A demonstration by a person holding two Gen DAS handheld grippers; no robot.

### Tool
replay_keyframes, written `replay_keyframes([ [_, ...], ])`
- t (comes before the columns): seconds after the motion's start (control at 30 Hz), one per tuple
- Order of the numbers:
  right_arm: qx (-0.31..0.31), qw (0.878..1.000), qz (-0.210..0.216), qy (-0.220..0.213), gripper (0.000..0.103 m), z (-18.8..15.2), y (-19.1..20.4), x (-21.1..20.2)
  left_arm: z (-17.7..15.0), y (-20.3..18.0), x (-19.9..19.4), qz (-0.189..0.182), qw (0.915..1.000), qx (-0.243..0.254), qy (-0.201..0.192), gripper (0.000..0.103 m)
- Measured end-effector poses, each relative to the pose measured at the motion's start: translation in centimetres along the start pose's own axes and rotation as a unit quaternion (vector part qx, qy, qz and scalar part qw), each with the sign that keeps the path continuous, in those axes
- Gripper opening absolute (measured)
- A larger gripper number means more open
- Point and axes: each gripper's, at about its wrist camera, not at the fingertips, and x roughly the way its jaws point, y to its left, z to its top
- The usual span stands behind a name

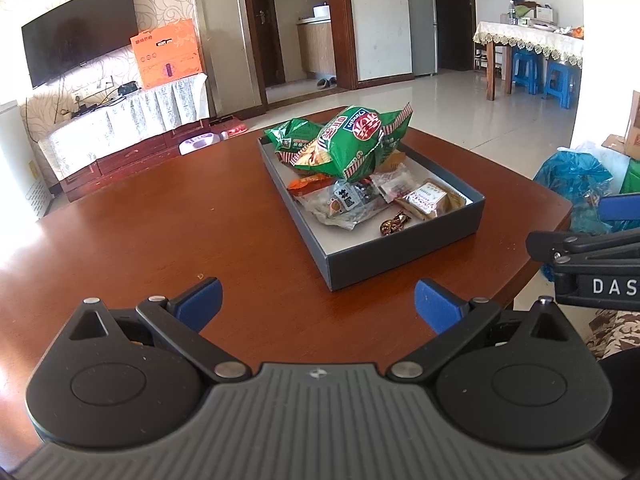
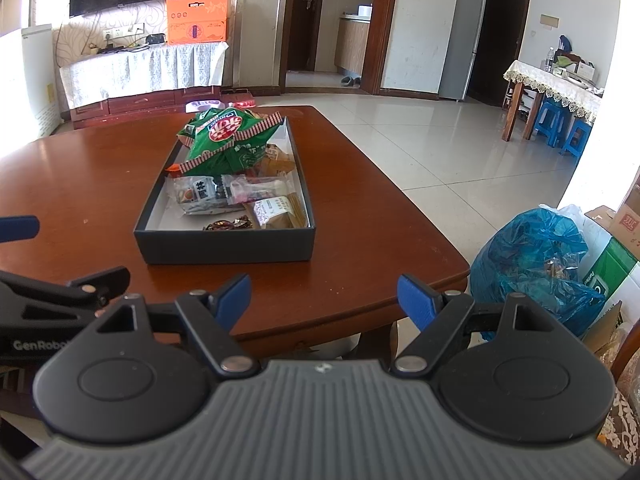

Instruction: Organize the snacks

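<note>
left gripper [image 1: 318, 300]: jaws apart, empty, over near table edge
right gripper [image 2: 324, 300]: jaws apart, empty, beside the left one
table [image 1: 160, 220]: brown wood, bare between grippers and box
box [image 2: 224, 246]: dark, open, one, mid-table
snacks: all inside box; green bags [image 1: 352, 140] x2 piled at far end, about four small packets [image 1: 340, 202] near end, candy [image 1: 394, 222] x1
blue bag [image 2: 536, 264]: floor, right of table
stools [image 1: 540, 74]: two, blue, far right
TV [image 1: 80, 32]: far wall

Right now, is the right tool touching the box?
Apart. In the right wrist view the right tool hangs open near the table's edge, with bare table between its fingertips and the box.
</note>
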Motion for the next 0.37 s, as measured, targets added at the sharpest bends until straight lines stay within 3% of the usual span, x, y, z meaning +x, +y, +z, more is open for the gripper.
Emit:
replay_keyframes([
  [0.1, 0.000, 1.000, 0.000, 0.000, 0.082, 0.00, -0.03, -0.03, -0.01, -0.02, -0.38, 0.001, 0.9999, 0.001, -0.012, 0.103],
  [0.37, -0.001, 1.000, 0.000, 0.000, 0.082, -0.03, -0.05, -0.03, 0.31, 0.92, -0.26, 0.007, 0.9996, -0.028, -0.002, 0.103],
])
